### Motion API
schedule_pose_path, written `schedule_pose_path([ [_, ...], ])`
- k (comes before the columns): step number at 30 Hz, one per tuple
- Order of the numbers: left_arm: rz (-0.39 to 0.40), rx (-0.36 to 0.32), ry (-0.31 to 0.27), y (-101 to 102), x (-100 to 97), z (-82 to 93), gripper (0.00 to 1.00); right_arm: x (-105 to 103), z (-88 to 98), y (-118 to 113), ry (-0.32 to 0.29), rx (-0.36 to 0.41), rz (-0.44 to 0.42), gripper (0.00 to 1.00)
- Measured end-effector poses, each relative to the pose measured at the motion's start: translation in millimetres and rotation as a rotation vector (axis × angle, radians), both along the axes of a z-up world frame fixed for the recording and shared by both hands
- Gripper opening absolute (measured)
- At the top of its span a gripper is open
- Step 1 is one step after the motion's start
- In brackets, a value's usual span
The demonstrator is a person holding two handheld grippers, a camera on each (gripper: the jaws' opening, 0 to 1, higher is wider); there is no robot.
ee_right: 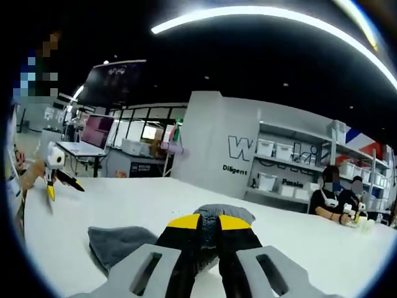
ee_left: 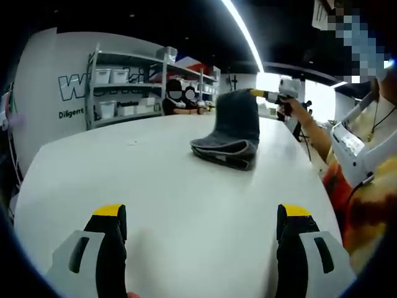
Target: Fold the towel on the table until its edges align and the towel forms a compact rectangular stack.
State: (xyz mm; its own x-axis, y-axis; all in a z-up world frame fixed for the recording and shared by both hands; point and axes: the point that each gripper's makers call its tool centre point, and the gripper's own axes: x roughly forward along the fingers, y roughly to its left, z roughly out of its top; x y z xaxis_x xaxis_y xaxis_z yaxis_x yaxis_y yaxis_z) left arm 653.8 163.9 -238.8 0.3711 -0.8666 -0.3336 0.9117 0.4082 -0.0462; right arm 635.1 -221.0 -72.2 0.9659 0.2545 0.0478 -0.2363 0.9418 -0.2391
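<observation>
A dark grey towel sits toward the far side of the white table. Its lower part lies bunched and doubled on the tabletop, and one edge is lifted upright. My right gripper holds that raised edge from the right. In the right gripper view the jaws are shut on the towel's edge, and the rest of the towel trails down to the left on the table. My left gripper stands open low over the near table, well short of the towel. It also shows far left in the right gripper view.
Shelves with white bins stand behind the table, and two seated people are at its far edge. The person's torso is at the table's right side. A desk with a screen lies beyond the table's other end.
</observation>
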Motion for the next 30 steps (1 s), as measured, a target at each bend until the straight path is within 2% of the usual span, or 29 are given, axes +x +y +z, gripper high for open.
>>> schedule_pose_path([
  [5, 0.000, 0.003, -0.002, 0, 0.5, -0.1, 0.99, -2, 2.5, 30, -0.005, -0.047, 0.077, 0.05],
  [11, 0.000, 0.005, -0.002, 0, 1.0, -0.3, 0.99, -3, -1.8, 66, 0.009, -0.200, 0.151, 0.05],
  [16, 0.001, 0.006, -0.003, 1, 1.9, 0.1, 0.99, -2, -9.1, 93, 0.031, -0.281, 0.215, 0.05],
  [18, 0.001, 0.006, -0.003, 1, 1.8, 0.2, 0.99, -4, -17.3, 107, 0.061, -0.323, 0.261, 0.05],
  [20, 0.001, 0.006, -0.004, 0, 1.6, -0.1, 0.99, -4, -23.2, 115, 0.083, -0.356, 0.273, 0.05],
  [27, 0.002, 0.008, -0.002, -3, 0.3, -1.9, 0.99, -9, -60.3, 155, 0.197, -0.561, 0.370, 0.06],
  [30, 0.003, 0.008, -0.002, -4, -0.3, -2.4, 0.99, -10, -72.3, 166, 0.217, -0.605, 0.395, 0.06],
])
